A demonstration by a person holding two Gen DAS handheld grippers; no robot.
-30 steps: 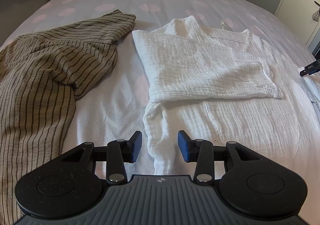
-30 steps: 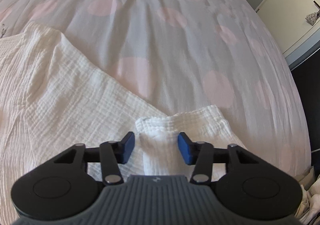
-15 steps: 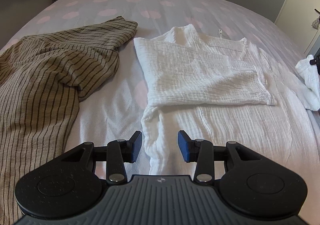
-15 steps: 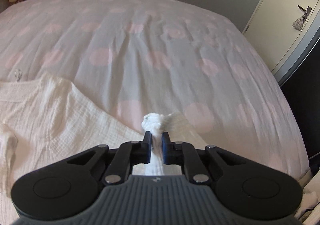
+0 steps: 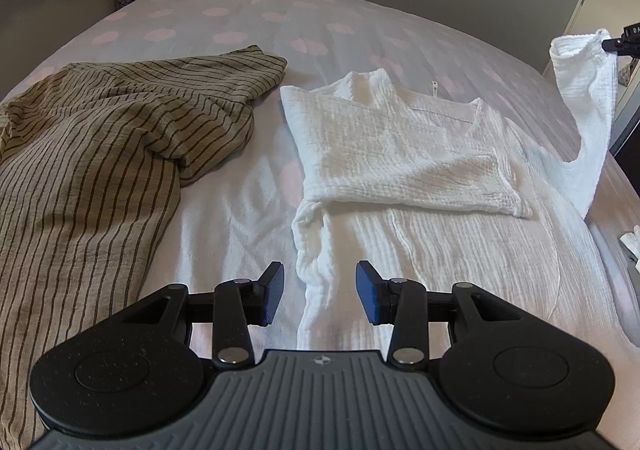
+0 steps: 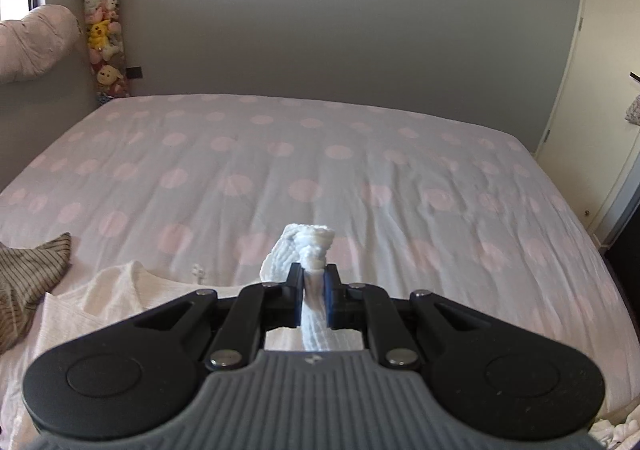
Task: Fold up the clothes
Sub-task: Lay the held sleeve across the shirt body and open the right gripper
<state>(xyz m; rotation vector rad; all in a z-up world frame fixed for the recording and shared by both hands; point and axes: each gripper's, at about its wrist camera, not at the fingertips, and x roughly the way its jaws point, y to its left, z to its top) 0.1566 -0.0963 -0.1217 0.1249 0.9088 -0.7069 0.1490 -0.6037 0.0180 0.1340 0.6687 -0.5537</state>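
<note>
The white garment [image 5: 400,154] lies spread on the bed [image 6: 320,154], whose sheet is pale with pink dots. In the left wrist view one sleeve is already folded across the chest, and the body runs down toward 6 o'clock.

The right claw [image 6: 314,300] is pressed together on the other sleeve [image 6: 308,246], the bunched cuff sticking out past its fingertips toward 12 o'clock. In the left wrist view this sleeve [image 5: 584,98] rises clear of the bed at 2 o'clock, hanging in a strip down to the shoulder, with the tip of the right claw at the frame's edge.

The left claw [image 5: 320,294] is spread wide and holds nothing; it hovers low over the garment's left side seam, whose rumpled edge shows between the blue pads [image 5: 272,292].

A striped garment [image 5: 100,154] lies crumpled on the bed at 9 o'clock, apart from the white one. Plush toys [image 6: 102,30] are stacked in the far corner at 11 o'clock in the right wrist view.
</note>
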